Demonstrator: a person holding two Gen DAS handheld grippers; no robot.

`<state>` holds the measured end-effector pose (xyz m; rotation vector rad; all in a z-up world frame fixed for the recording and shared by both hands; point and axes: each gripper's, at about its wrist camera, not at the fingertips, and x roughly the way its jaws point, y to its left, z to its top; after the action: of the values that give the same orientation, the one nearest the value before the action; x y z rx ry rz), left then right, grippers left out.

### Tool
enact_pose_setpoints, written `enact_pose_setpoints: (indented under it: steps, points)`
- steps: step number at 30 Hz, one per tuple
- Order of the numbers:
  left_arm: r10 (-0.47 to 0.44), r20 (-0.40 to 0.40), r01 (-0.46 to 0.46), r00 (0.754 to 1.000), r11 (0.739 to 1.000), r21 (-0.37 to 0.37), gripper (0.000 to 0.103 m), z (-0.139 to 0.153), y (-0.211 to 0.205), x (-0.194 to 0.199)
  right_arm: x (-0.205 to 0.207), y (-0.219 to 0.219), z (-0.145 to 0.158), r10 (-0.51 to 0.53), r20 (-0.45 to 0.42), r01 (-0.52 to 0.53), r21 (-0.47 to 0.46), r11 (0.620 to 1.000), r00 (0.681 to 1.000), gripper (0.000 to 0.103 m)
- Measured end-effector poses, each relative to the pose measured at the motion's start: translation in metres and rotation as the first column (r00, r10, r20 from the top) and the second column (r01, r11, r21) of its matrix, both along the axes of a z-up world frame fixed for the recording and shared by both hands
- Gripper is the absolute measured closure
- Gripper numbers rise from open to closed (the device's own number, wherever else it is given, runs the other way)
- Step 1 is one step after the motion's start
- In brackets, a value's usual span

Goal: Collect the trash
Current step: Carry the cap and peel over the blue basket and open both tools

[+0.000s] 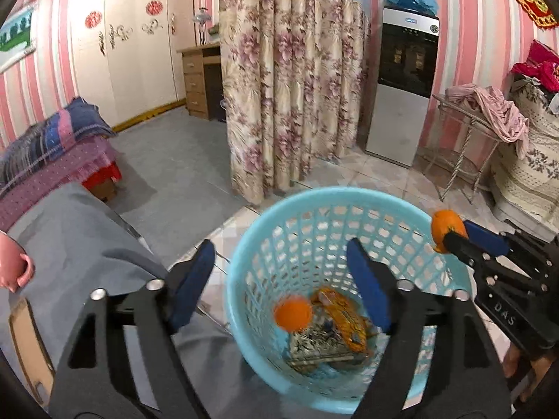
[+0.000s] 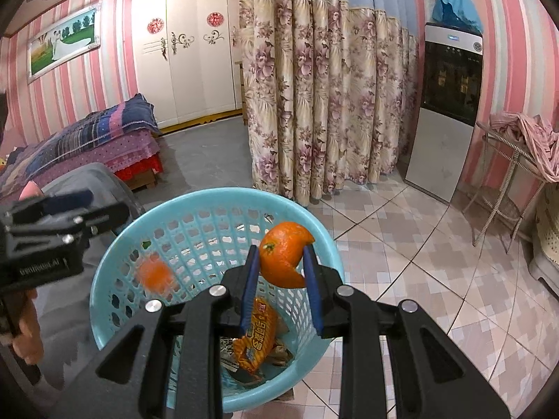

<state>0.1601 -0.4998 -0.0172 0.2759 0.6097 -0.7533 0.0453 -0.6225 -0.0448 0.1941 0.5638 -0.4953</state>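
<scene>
Orange peel going into the blue basket

The peel piece [image 2: 284,255], a light, stiff-curled shell, sits clamped across its cut edges in the right tool [image 2: 281,272] above the basket [image 2: 216,197]; the left tool [image 1: 279,282] stands apart, empty, a blurred orange scrap [image 1: 292,315] mid-air inside

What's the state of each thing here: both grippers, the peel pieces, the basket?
Left gripper: open, nothing between its blue pads, above the basket.
Right gripper: shut on the orange peel piece, over the basket.
Blurred orange piece: held by nothing, inside the basket's walls.
Light blue plastic mesh basket: upright on the tiled floor, holding an orange snack wrapper and other wrappers.
</scene>
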Motion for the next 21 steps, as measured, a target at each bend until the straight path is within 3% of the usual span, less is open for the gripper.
enact_pose_setpoints:
  steps: [5,17,19,20,21]
  points:
    - [0.042,0.0,-0.042,0.999,0.999,-0.021,0.016,0.004,0.017,0.004,0.002,0.003,-0.003,-0.001,0.0,0.001,0.008,1.0,1.0,0.077]
    - [0.134,-0.002,-0.134,0.991,0.991,-0.027,0.013,0.004,0.073,0.011,0.025,0.027,-0.002,0.016,-0.006,-0.016,-0.016,1.0,1.0,0.076]
    - [0.151,0.003,-0.151,0.989,0.988,-0.029,0.012,0.006,0.084,0.011,0.028,0.032,0.0,0.008,0.002,-0.008,-0.036,0.999,1.0,0.061]
    - [0.158,0.004,-0.158,0.987,0.987,-0.033,0.012,0.007,0.089,0.011,0.029,0.037,0.002,-0.005,0.012,0.006,-0.057,0.998,1.0,0.038]
    - [0.165,0.004,-0.164,0.986,0.986,-0.037,0.011,0.009,0.094,0.011,0.028,0.04,0.003,-0.019,0.022,0.02,-0.077,0.997,1.0,0.027]
